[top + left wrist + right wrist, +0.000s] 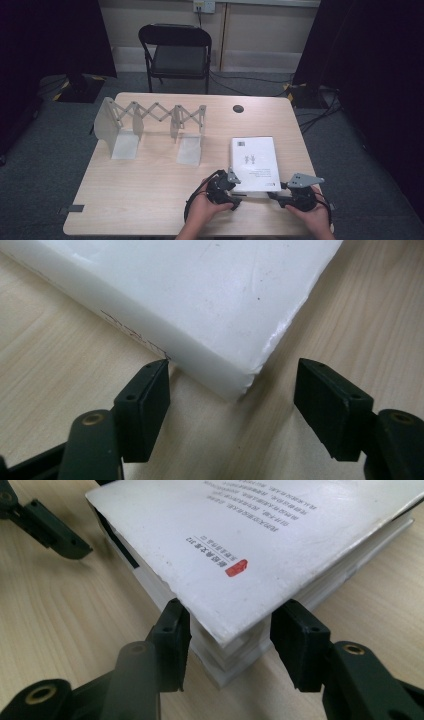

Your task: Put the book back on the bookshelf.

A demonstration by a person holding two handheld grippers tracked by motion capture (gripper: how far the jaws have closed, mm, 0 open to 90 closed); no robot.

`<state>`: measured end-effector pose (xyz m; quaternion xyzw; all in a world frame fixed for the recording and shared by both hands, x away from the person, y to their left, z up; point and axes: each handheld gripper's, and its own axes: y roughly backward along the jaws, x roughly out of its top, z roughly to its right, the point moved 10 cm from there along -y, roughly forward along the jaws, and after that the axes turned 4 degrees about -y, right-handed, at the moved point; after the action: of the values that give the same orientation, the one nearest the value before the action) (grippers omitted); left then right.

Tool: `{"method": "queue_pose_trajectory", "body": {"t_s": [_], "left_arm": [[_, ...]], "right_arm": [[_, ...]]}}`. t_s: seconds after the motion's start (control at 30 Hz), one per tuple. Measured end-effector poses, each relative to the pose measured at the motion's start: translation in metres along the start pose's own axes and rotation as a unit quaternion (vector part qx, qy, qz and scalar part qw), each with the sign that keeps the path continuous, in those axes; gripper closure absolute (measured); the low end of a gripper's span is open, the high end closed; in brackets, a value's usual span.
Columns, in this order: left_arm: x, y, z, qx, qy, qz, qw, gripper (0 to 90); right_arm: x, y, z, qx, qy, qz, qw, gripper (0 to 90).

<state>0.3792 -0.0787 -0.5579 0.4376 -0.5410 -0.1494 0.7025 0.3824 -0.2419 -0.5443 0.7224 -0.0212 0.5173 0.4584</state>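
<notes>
The wooden table (150,200) takes up the middle of the high view, with a black folding chair (176,50) beyond its far edge at upper centre. On the table's upper left stands a white expanding book rack (150,127), pulled out and with nothing in it. Right of centre, toward the lower edge, a white paperback book (254,162) lies flat, well apart from the rack.

The left gripper (233,196) sits at the book's lower-left corner; in the left gripper view its jaws stand partly apart on either side of that corner, one pad (145,405) about at the spine edge, the other clear of it. The right gripper (277,195) is at the lower-right corner, its jaws drawn in against the two edges there, seemingly pinching the page block, though firm contact is hard to confirm.

The risk: a hold on corners alone may let the cover peel up, the pages fan out, or the book swing and drop when lifted
</notes>
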Motion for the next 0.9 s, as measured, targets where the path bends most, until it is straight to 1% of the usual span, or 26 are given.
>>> {"method": "queue_pose_trajectory", "body": {"t_s": [0.03,0.1,0.17,0.2,0.27,0.3,0.47,0.53,0.63,0.67,0.7,0.77,0.83,0.9], "left_arm": [[0.0,0.0,0.0,-0.001,0.002,-0.001,1.0,29.5],[0.001,-0.001,0.0,-0.005,0.004,0.005,1.0,26.2],[0.001,-0.002,-0.001,0.003,-0.007,0.003,1.0,23.7],[0.003,-0.003,-0.001,0.005,-0.006,0.009,0.9999,22.1],[0.006,-0.001,-0.002,0.007,-0.006,0.009,0.9999,18.4],[0.008,0.0,-0.002,0.01,-0.009,0.014,0.9998,18.4],[0.016,0.005,-0.003,0.007,-0.012,0.016,0.9998,17.0],[0.019,0.006,-0.004,0.009,-0.018,0.013,0.9997,16.8],[0.023,0.008,-0.006,0.014,-0.028,0.015,0.9994,16.7],[0.025,0.007,-0.007,0.019,-0.026,0.018,0.9993,16.7],[0.026,0.008,-0.008,0.019,-0.026,0.016,0.9993,16.7],[0.03,0.008,-0.008,0.015,-0.025,0.025,0.9993,16.8],[0.033,0.007,-0.006,0.013,-0.031,0.024,0.9991,16.4],[0.036,0.005,-0.006,0.02,-0.038,0.022,0.9988,15.1]], "right_arm": [[0.002,0.001,0.0,-0.001,0.0,0.002,1.0,51.9],[0.004,0.002,0.0,-0.002,0.002,0.005,1.0,52.1],[0.004,0.002,-0.001,-0.001,0.0,0.005,1.0,52.2],[0.004,0.002,0.0,0.0,-0.002,0.006,1.0,52.2],[0.004,0.002,-0.001,0.0,-0.001,0.006,1.0,52.2],[0.004,0.002,0.0,0.001,-0.003,0.007,1.0,52.3],[0.004,0.002,0.0,0.002,-0.006,0.006,1.0,52.3],[0.004,0.002,0.0,0.003,-0.008,0.006,0.9999,52.3],[0.004,0.002,0.0,0.004,-0.007,0.005,0.9999,52.3],[0.005,0.002,0.0,0.004,-0.006,0.007,0.9999,52.3],[0.005,0.002,0.0,0.004,-0.006,0.007,1.0,52.3],[0.005,0.002,0.0,0.004,-0.007,0.007,0.9999,52.3],[0.006,0.003,0.0,0.006,-0.009,0.01,0.9999,52.3],[0.006,0.003,0.0,0.006,-0.008,0.009,0.9999,52.3]]}}
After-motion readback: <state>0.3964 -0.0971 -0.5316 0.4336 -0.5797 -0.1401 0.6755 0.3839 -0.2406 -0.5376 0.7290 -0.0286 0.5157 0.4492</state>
